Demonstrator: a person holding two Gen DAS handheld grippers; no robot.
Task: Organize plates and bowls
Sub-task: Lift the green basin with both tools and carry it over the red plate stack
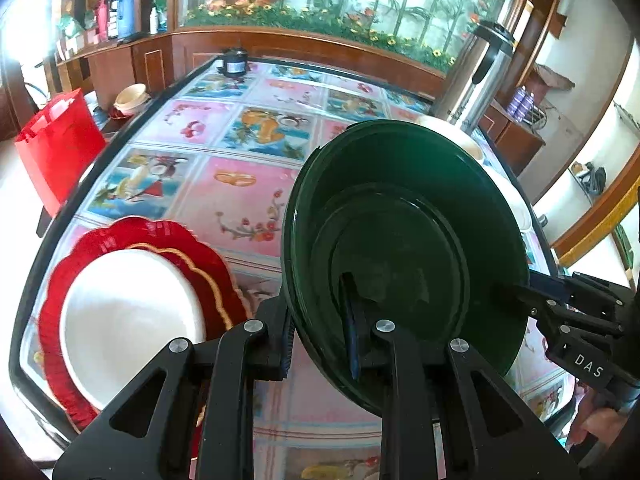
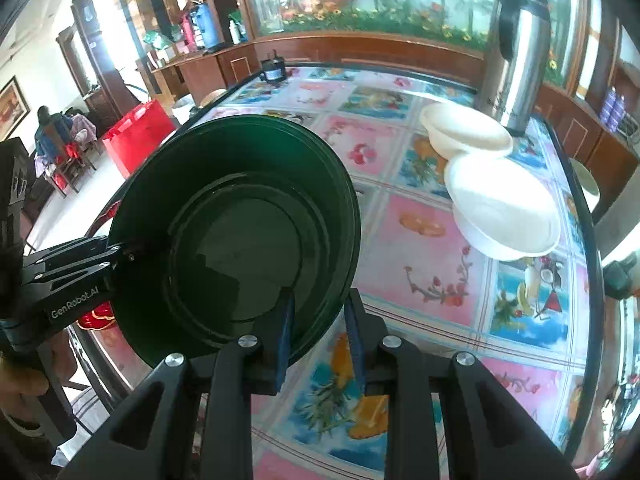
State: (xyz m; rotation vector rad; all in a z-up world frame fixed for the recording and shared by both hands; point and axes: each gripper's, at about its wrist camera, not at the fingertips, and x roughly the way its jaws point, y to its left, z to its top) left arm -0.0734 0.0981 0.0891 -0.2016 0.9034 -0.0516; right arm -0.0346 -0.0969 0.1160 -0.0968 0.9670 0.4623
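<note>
A dark green plate [image 1: 404,248] is held up off the table, tilted on edge, by both grippers. My left gripper [image 1: 320,344] is shut on its near rim; my right gripper [image 1: 532,280] clamps the opposite rim. In the right wrist view my right gripper [image 2: 320,332] is shut on the green plate [image 2: 240,232], and the left gripper [image 2: 120,250] grips the far rim. A white plate [image 1: 128,320] lies on a red scalloped plate [image 1: 208,264] at the table's left. Two white bowls [image 2: 500,208] [image 2: 464,128] sit at the right.
A table [image 1: 240,200] with a fruit-patterned cloth. A steel thermos [image 2: 520,52] stands at the back right, a small black object [image 2: 274,70] at the far edge. A red bag [image 1: 60,148] and stacked bowls [image 1: 130,98] stand beyond the left edge.
</note>
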